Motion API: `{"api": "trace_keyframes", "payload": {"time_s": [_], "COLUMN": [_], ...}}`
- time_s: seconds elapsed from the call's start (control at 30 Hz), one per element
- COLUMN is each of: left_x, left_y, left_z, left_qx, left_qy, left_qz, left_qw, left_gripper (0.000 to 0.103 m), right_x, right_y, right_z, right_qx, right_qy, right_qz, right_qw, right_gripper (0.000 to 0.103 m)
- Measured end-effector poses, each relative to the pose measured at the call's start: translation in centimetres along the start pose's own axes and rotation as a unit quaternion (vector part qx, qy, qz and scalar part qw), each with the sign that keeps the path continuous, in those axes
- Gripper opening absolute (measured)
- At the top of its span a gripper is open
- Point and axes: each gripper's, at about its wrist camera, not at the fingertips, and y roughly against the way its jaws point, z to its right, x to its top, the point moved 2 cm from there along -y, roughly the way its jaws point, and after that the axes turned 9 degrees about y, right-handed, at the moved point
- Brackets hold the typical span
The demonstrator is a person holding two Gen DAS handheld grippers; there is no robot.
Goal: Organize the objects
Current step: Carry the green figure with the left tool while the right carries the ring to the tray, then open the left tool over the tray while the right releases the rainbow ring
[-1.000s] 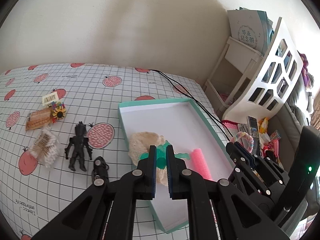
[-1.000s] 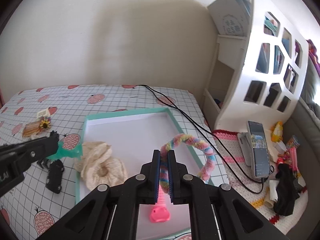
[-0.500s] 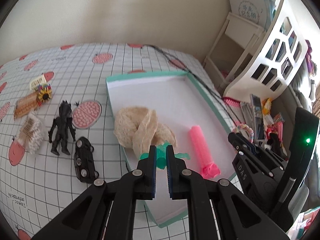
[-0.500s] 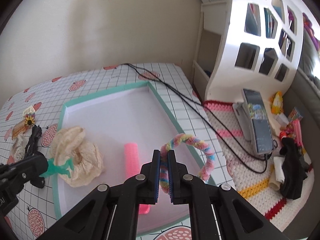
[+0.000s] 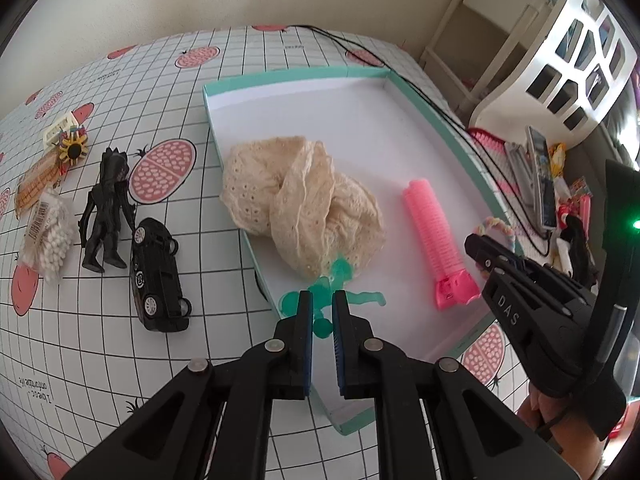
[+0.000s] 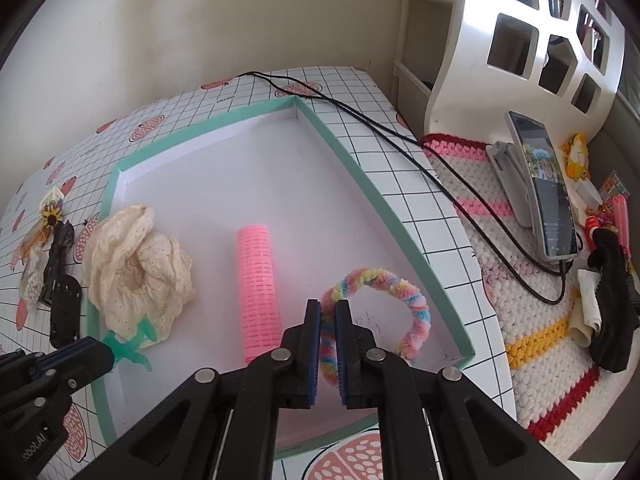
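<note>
- Black jaws of the left gripper, at the bottom centre of the left wrist view, are pinching a green toy figure, nearly shut on it, over the near left corner of the tray.
- Rainbow-coloured fuzzy ring is sitting clamped in the right gripper at the lower centre of the right wrist view; the jaws are almost closed on it, over the tray's near right part.
- Pink hair roller is lying in the tray, right of centre in the left view.
- Cream lace cloth is resting bunched in the tray's left part, touching the green figure.
- Black toy car and black figure are lying on the checked tablecloth, left of the tray.
- Cotton swab bag and sunflower clip are lying further left.
- Black cable is running past the tray's far right corner.
</note>
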Motion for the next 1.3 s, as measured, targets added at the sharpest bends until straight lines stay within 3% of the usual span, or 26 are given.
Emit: {"api": "trace_keyframes", "payload": {"time_s": [0.7, 0.83, 1.13, 1.3], "left_x": [-0.3, -0.1, 0.5, 1.3], "left_y": [-0.7, -0.4, 1.4, 2.8], "left_z": [-0.7, -0.9, -0.9, -1.0], "left_qx": [-0.01, -0.023, -0.039, -0.027], "left_qy": [0.006, 0.011, 0.015, 0.015], "left_qz": [-0.025, -0.023, 0.026, 0.071], "left_qw": [0.9996, 0.9994, 0.9988, 0.997], "left_gripper": [0.01, 0.018, 0.023, 0.023], "right_x": [-0.5, -0.5, -0.3, -0.1], "right_y": [-1.0, -0.9, -0.6, 0.2], "right_z": [-0.1, -0.3, 0.2, 0.2], "right_qx": [0.008, 0.003, -0.003, -0.009], "right_qy": [0.002, 0.008, -0.002, -0.007], "right_qz": [-0.028, -0.023, -0.009, 0.007], "right_qw": [1.0, 1.0, 1.0, 1.0], "right_gripper": [0.01, 0.01, 0.026, 0.027]}}
